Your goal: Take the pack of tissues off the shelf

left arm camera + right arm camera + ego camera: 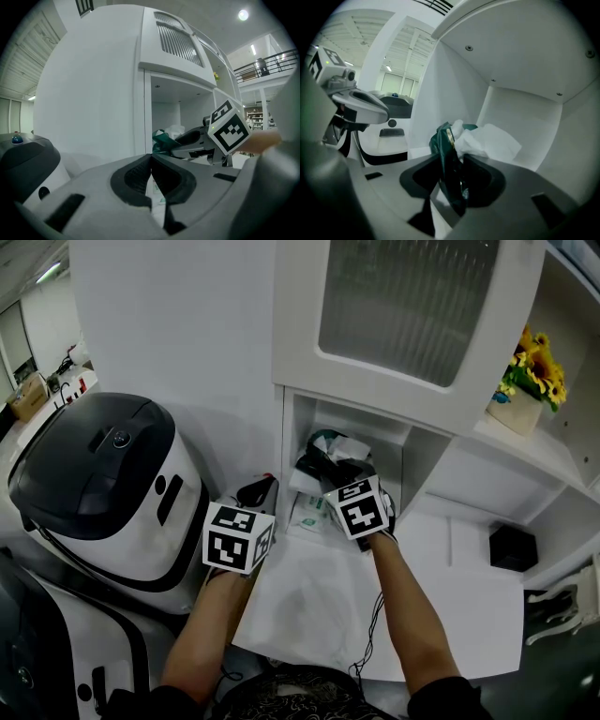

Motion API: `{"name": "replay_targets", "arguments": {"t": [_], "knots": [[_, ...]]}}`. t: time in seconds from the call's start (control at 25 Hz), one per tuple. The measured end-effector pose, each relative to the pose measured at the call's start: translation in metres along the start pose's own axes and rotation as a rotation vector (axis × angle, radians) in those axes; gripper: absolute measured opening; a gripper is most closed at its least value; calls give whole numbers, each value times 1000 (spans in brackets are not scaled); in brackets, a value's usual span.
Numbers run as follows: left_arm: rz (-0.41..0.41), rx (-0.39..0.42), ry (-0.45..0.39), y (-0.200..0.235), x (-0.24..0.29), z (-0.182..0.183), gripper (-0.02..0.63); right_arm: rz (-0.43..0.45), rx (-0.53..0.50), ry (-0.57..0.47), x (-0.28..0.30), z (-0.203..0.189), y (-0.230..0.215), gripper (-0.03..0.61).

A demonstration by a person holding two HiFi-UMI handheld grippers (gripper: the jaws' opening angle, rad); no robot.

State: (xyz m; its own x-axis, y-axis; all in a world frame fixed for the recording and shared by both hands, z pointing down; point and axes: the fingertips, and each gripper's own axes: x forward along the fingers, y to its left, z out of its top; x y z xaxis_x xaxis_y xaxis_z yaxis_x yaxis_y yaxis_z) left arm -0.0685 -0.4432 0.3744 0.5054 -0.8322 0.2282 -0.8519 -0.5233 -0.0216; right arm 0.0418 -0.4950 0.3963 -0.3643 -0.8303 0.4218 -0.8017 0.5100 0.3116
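Left tool [151, 161] hangs over the bench [309, 610], jaws pressed together on nothing; ahead, right tool [454, 161] is clamped on the dark green wrapper of the pack of tissues [442, 140], inside the open shelf [525, 117] compartment, white sheets spilling out behind; the wrapper looks thin and slippery, so pinch firmly and draw straight out, clear of the frame.
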Motion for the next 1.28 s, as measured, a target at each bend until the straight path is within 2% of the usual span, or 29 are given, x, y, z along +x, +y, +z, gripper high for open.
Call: {"name": "replay_targets", "arguments": {"t": [0.52, 0.72, 1.0, 1.28], "knots": [[4, -4, 15, 0, -3, -6, 9, -15, -46, -11, -1, -2, 2, 107], [7, 0, 19, -1, -4, -7, 9, 3, -14, -26, -1, -3, 4, 83], [-3, -7, 22, -4, -2, -9, 9, -5, -95, -39, -3, -1, 4, 52], [-10, -7, 15, -8, -4, -6, 9, 0, -90, -54, -5, 1, 4, 26]]}}
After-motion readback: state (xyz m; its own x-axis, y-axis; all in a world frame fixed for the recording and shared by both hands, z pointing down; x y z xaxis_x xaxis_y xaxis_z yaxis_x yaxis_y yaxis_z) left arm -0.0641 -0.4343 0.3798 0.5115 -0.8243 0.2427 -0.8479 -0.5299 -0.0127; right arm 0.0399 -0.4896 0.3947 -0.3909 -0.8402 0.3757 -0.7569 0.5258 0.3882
